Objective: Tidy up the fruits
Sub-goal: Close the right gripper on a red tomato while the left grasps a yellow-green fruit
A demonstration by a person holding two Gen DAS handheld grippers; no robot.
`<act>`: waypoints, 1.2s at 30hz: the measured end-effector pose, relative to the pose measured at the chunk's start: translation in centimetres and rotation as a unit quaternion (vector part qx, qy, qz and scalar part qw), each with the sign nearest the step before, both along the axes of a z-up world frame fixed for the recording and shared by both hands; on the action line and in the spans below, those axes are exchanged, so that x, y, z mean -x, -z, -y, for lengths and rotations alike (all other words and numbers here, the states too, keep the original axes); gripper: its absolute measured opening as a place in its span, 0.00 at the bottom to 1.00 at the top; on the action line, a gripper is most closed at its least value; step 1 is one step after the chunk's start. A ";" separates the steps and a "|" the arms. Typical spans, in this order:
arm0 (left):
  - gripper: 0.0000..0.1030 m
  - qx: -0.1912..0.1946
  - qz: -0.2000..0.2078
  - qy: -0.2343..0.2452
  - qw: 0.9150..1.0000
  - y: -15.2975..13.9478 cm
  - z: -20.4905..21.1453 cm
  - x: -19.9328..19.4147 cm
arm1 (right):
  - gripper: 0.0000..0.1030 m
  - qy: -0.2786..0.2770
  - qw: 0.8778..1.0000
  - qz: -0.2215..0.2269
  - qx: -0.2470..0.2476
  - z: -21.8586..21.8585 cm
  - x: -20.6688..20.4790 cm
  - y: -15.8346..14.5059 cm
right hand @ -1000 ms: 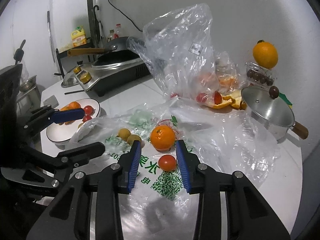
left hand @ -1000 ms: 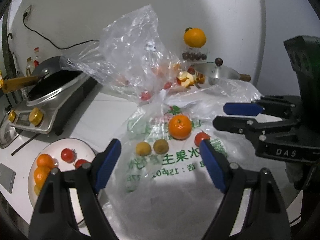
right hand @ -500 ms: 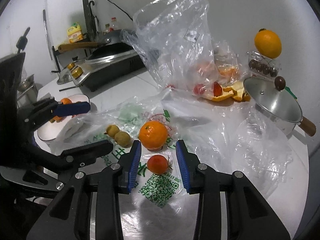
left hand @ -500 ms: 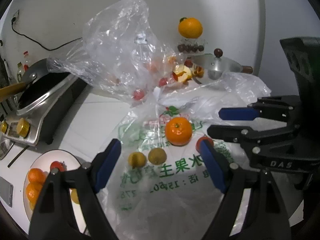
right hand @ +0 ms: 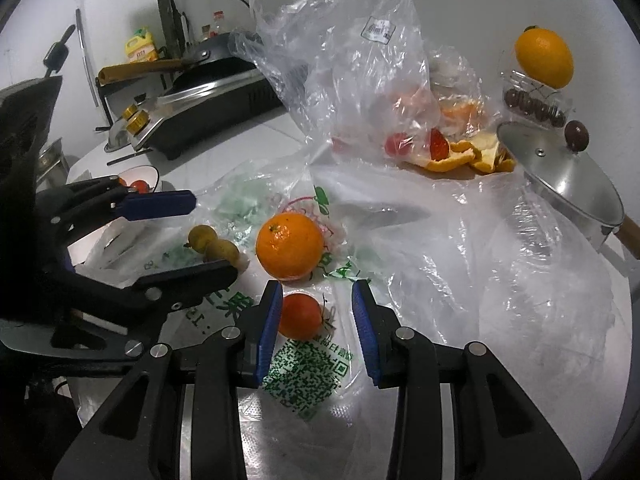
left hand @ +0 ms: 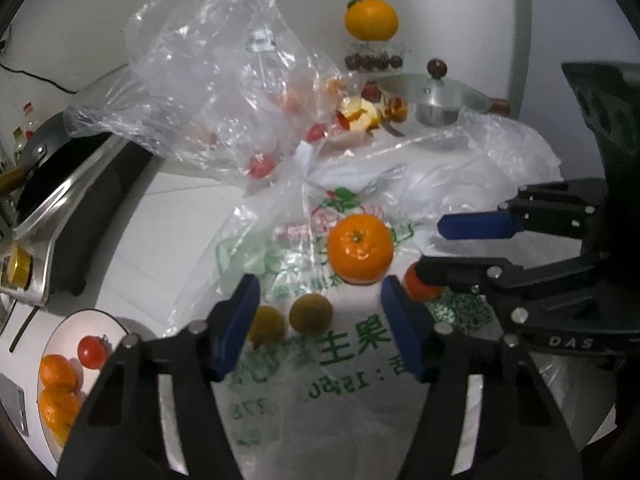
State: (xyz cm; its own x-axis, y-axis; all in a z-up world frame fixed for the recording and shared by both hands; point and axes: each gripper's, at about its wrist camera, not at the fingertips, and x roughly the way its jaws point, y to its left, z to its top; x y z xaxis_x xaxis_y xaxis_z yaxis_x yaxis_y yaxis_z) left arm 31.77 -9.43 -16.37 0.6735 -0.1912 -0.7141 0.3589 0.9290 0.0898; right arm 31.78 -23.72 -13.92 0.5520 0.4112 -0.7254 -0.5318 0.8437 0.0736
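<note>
Left wrist, tool (left hand: pixel 320 316) closing, fruits nearer

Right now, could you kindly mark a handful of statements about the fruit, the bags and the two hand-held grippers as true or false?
1. The big orange lies on the printed plastic bag. True.
2. The right hand-held gripper is clamped on the big orange. False: its blue pads sit either side of a small red tomato, with a gap still visible on one side.
3. The plate already holds oranges and a tomato. True.
4. The steel pot has no lid. False: a lid with a dark knob covers it.
5. The left hand-held gripper is closing with two small yellow-brown fruits in front of its jaws. True.
</note>
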 end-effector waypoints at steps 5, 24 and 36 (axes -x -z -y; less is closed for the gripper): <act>0.58 -0.008 -0.012 0.003 1.000 0.6 0.2 -0.6 | 0.37 -0.004 1.000 0.001 0.005 -0.2 0.0 0.2; 0.36 -0.026 -0.047 0.022 0.998 2.4 0.8 -1.9 | 0.34 -0.032 0.999 -0.019 -0.003 -1.0 0.2 0.8; 0.26 -0.023 -0.044 0.032 0.998 2.3 1.5 -1.1 | 0.27 -0.051 0.998 -0.039 -0.014 -1.4 0.2 1.1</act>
State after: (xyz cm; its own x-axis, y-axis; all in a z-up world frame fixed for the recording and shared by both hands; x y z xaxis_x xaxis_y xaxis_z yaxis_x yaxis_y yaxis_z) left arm 32.91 -10.93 -18.72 0.5954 -0.1976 -0.7787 0.4257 0.8996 0.0972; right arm 31.62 -22.34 -15.05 0.4490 0.4825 -0.7521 -0.6059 0.7830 0.1407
